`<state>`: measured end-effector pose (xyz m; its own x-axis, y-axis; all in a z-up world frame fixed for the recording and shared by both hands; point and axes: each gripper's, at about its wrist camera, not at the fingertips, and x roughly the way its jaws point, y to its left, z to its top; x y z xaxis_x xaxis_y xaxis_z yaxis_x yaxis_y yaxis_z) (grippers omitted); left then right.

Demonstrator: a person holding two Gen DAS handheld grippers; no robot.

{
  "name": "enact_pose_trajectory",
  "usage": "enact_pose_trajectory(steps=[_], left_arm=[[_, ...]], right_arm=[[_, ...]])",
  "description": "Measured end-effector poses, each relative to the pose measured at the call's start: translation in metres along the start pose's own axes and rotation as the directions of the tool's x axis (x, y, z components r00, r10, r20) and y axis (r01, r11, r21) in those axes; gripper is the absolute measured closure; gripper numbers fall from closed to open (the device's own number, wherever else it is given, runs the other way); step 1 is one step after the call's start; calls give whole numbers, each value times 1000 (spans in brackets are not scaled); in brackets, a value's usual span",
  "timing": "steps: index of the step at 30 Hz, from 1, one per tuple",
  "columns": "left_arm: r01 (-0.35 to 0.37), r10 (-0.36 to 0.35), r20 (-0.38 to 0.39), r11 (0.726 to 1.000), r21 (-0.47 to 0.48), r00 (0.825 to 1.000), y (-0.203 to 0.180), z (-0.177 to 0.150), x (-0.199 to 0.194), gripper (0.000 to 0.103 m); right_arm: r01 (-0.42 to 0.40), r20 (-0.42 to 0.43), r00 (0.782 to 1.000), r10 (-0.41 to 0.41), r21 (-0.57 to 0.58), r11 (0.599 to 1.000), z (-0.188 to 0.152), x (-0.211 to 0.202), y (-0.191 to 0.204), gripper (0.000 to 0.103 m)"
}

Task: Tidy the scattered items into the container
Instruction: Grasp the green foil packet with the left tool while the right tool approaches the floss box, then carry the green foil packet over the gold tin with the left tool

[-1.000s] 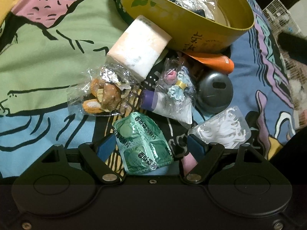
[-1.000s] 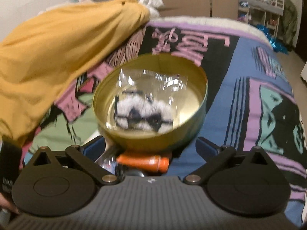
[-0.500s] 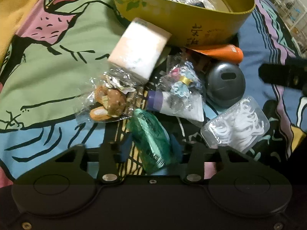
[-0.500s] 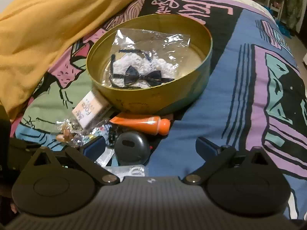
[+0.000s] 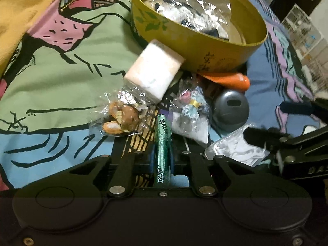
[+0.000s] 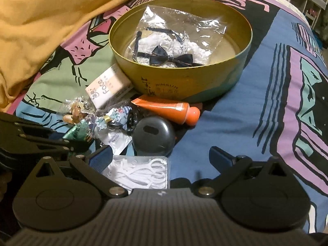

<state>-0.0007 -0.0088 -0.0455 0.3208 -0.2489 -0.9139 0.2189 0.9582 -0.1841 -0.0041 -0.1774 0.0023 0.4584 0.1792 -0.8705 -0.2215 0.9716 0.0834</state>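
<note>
Pickup stage right now. The left gripper has just been closing and its pads are now clamped on the green packet, which stands on edge between them, still down in the pile. So the grab looks done and the lift is what's next.

The tin sits at 12 o'clock from that grip, past the white box leaning on its wall and the bagged bear at about 11. Only one thing is in the tin so far, the bagged bow, so most of the job is left, I'd say.

The right gripper is spread wide with nothing pinched. The clear floss box lies between its fingers, closer to the left one, untouched as far as I can tell. The grey puck is just beyond it at 12 and the orange tube further on, against the tin.

Next move, my guess: raise the packet clear of the bear bag and the white box, carry it over the rim, let go. It's thin and held by the edge, so it could swing or slip. The two grippers are also close together, so don't clip the right one on the way up.
</note>
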Motion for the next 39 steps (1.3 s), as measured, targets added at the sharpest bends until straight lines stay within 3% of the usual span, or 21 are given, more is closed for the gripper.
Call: enact_pose_trajectory(steps=[9,17,28,39], left_arm=[[48,-46,29,996,-68,999,14,4,-15,91],[28,-19,88,994,-104,996,35,11,-42,91],[6,5,189,998,-60,982,33,39,-85,91],[14,-13,221,1000,-3,975,11,58,-94,91]], right_arm=[[-13,-52,999,11,-39,999,-3,8,8,0],[-31,-102,995,23,-72,997,-5,14,16,0],[-34,-132,991,21,-96,995,-8,18,21,0],[-39,-158,987,17,-135,990,-9,24,30,0]])
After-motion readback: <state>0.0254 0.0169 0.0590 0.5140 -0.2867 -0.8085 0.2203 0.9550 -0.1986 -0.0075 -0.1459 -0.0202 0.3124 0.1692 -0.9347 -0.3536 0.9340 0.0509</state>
